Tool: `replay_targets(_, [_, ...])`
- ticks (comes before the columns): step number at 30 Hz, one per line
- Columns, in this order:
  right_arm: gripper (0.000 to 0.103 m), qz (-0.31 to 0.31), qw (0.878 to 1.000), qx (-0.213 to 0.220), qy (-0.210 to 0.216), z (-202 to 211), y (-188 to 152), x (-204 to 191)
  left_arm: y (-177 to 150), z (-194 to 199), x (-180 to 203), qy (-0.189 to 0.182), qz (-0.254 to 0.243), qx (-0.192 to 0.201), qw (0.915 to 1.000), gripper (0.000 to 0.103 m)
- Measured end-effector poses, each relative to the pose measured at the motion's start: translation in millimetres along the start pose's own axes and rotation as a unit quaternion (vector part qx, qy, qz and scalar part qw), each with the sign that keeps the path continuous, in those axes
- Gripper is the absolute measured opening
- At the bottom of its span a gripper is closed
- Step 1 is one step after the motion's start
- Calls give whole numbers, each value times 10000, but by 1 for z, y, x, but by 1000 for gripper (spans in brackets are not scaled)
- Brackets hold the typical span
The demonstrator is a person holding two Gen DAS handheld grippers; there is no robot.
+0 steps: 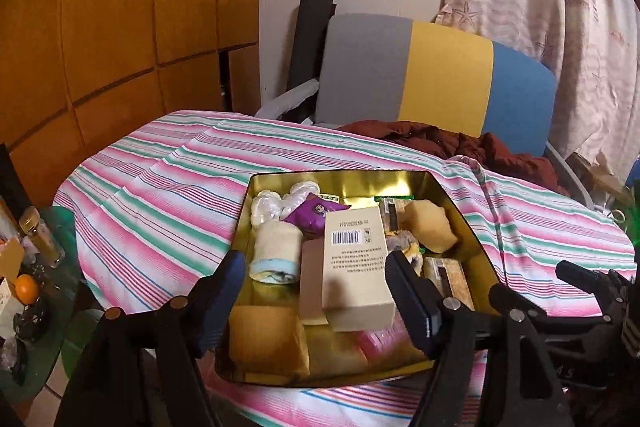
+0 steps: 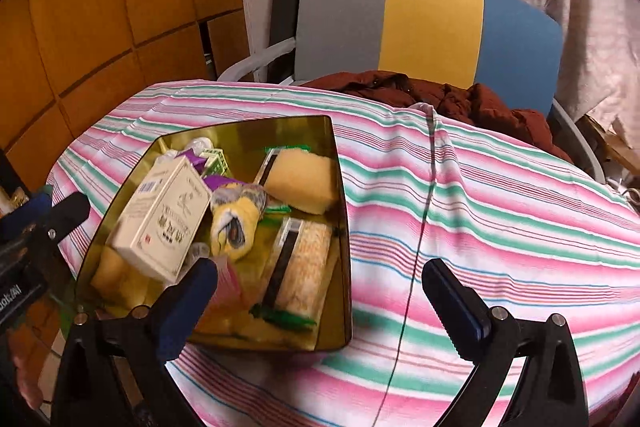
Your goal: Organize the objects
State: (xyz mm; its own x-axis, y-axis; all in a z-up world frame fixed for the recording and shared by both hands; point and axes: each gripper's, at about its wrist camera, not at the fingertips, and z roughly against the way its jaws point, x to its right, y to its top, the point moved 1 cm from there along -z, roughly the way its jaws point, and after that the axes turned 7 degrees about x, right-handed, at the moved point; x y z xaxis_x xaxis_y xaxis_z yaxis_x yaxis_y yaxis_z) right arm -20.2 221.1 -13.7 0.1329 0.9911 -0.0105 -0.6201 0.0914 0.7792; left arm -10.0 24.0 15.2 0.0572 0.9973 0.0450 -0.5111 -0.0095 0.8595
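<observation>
A gold tin (image 1: 452, 195) sits on the striped tablecloth (image 1: 160, 195) and is full of small things. In it lie a beige barcoded box (image 1: 356, 255), a white-and-blue rolled sock (image 1: 276, 251), a yellow sponge (image 1: 430, 225), a purple packet (image 1: 314, 213) and a wrapped cracker pack (image 1: 448, 279). My left gripper (image 1: 316, 279) hangs open above the tin's near half, its fingers either side of the box and apart from it. My right gripper (image 2: 320, 279) is open over the tin's (image 2: 344, 211) near right corner, with nothing held. A yellow-grey sock roll (image 2: 238, 223) lies beside the box (image 2: 164, 219).
A chair (image 1: 440, 75) with a grey, yellow and blue back stands behind the table, with a dark red jacket (image 1: 460, 143) on its seat. At the left, a glass side table holds a spice jar (image 1: 40, 235) and an orange (image 1: 26, 287). Bare tablecloth (image 2: 500, 227) lies right of the tin.
</observation>
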Motion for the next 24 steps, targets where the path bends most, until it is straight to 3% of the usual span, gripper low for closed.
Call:
replay_targets(13, [103,-68,9993,306,-190,24,-2,3,-7,21,-7,467,-37,258,9986,74])
replay_targets(20, [103,-119,9988,403,-234,26,0,6,-12,24,-23,391,305,277,9984,73])
replay_targets(24, [103,-83,9990,394,-206,23,-1,6,-13,19,-26,295,297,230,9989,62])
